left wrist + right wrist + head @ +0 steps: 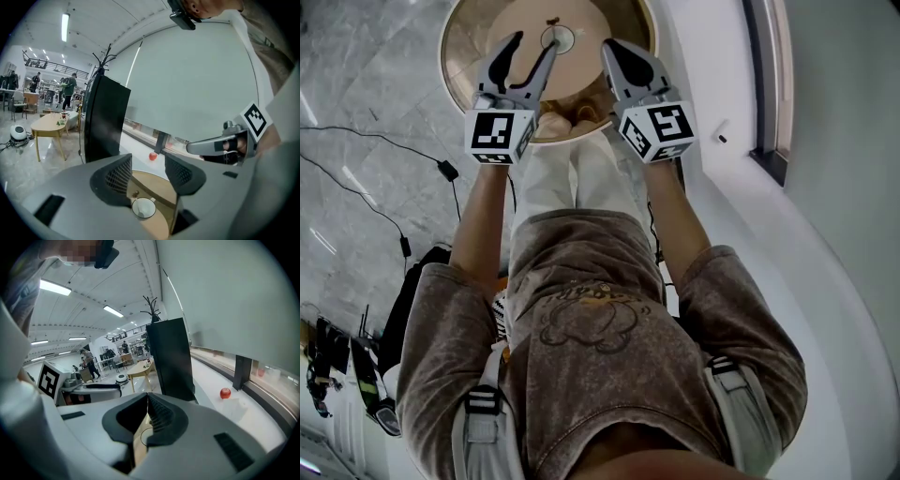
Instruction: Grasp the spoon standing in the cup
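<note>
Spoon (136,194): stands in the cup, its brown top just above the rim on the side nearer the left jaw; in the head view (551,23) it is only a small dark mark, too small to tell more

Cup (559,37): white, upright, on the inner disc of the tabletop, well in from the rim; in the left gripper view (144,207) its open mouth shows below the gap between the jaws

Tabletop (464,56): round, pale wood, with a raised rim; the person stands at its near edge; the left gripper view (157,185) shows its far edge against a white ledge

Left gripper (535,39): jaws wide apart; nothing lies between the ribbed pads (123,173); it hangs over the tabletop with the cup under its tips, and in the head view one tip overlaps the cup's rim; whether it touches I cannot tell

Right gripper (619,52): jaws closed together, empty; it hangs over the right edge of the tabletop, level with the left one and apart from the cup; in its own view (149,414) a sliver of the wood shows under the closed pads

Apple (153,156): red, alone on the white ledge beyond the far edge

Black panel (171,357): tall, upright, past the far edge
</note>
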### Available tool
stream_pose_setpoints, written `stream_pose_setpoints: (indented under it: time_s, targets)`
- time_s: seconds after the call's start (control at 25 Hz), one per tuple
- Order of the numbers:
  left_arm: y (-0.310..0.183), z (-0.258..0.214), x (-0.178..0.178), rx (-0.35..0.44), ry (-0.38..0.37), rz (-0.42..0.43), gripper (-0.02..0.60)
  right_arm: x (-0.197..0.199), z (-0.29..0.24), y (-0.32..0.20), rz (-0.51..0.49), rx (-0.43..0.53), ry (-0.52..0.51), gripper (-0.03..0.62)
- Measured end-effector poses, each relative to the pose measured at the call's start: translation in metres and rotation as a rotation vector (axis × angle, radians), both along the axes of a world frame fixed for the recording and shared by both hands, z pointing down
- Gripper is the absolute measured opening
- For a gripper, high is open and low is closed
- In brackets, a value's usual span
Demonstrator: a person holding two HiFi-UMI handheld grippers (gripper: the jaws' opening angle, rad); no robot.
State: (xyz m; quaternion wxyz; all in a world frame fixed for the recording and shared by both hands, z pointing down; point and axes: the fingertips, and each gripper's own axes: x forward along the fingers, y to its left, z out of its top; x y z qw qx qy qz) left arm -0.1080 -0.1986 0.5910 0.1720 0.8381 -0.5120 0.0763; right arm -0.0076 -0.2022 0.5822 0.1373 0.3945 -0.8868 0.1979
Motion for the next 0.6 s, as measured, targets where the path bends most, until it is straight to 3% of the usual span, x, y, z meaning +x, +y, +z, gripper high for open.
stream_pose_setpoints:
  time_s: [0.32, 0.6]
  targets:
    - [-0.002, 0.034, 0.0, -0.059, -0.06, 0.023, 0.218, -0.003, 0.002, 0.003, -0.006, -0.012, -0.006, 0.018]
    - [-0.017, 0.08, -0.004, -0.139, -0.058, 0.006, 0.218, -0.004, 0.008, 0.008, -0.017, -0.034, 0.001, 0.018]
